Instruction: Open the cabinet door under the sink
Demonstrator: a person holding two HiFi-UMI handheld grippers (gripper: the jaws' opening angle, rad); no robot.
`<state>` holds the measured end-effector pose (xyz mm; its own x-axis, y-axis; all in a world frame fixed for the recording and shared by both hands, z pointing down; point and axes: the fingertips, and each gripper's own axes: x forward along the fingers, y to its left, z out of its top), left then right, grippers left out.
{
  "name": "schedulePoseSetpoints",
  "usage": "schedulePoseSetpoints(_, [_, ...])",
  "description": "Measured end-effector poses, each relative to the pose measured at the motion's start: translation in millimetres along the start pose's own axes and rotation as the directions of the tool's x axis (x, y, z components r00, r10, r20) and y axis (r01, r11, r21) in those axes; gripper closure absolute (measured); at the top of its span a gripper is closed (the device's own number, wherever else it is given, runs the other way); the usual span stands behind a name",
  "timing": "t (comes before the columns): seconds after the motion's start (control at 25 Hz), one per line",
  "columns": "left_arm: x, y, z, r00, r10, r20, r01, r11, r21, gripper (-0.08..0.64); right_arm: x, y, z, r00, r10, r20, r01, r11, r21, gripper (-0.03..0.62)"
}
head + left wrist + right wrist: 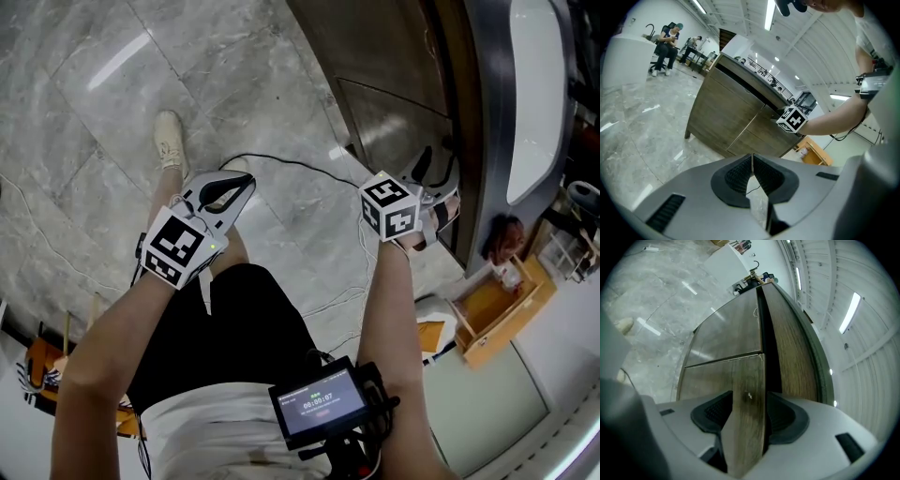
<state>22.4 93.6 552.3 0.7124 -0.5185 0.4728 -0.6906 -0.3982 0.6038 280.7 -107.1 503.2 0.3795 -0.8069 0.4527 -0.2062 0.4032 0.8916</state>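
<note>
The cabinet door hung ajar under the sink, its free edge swung out from the brown wooden cabinet so that a dark slot showed between door and cabinet front in the right gripper view. That edge ran straight down between the jaws of the right tongs. The jaws were spread to either side of the wood, the ribbed pads flanking it, with a thin dark gap on the right-hand side, so they bracketed the door rather than pinching it. In the head view the right tongs sat at the cabinet front below the rim of the top, their marker cube facing up.

The left tongs were held well apart from the cabinet, out over the grey marble floor. Their jaws were pressed together, the tips meeting with nothing between them.

A thin black cable trailed across the floor between the two tongs. The person's pale shoe stood on the tiles beyond the left tongs, and a small screen hung at the person's front. Beside the cabinet's near end lay an open orange wooden box. Far across the room a person sat on a chair.
</note>
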Motion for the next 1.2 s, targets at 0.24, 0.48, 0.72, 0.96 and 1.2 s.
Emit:
schedulePoseSetpoints(0.24, [-1.7,4.0,-5.4,1.000,-0.004,-0.006,0.004,1.000,-0.008,0.538,7.8,4.0,4.8,0.999,-0.015,-0.029,0.016,0.999,0.046,0.354])
schedulePoseSetpoints(0.48, [-5.5,2.9,-12.5,1.000,-0.005,-0.020,0.004,1.000,-0.022,0.538,18.1,8.5,7.2,0.996,-0.060,-0.061,0.064,0.996,0.065,0.308])
schedulePoseSetpoints(0.72, [-4.0,-0.5,-9.9,1.000,-0.018,-0.016,0.018,0.999,-0.028,0.538,19.7,7.1,11.1,0.995,-0.053,-0.083,0.058,0.997,0.057,0.296])
schedulePoseSetpoints(0.96, [-1.2,-7.2,-9.3,0.999,-0.031,-0.022,0.030,0.999,-0.035,0.538,11.4,7.0,9.3,0.998,0.032,-0.045,-0.028,0.997,0.073,0.299])
schedulePoseSetpoints(1.2, [2.6,-13.3,-10.1,0.999,-0.046,-0.023,0.046,0.999,-0.015,0.538,7.6,2.2,12.4,0.994,0.103,-0.025,-0.100,0.990,0.100,0.408])
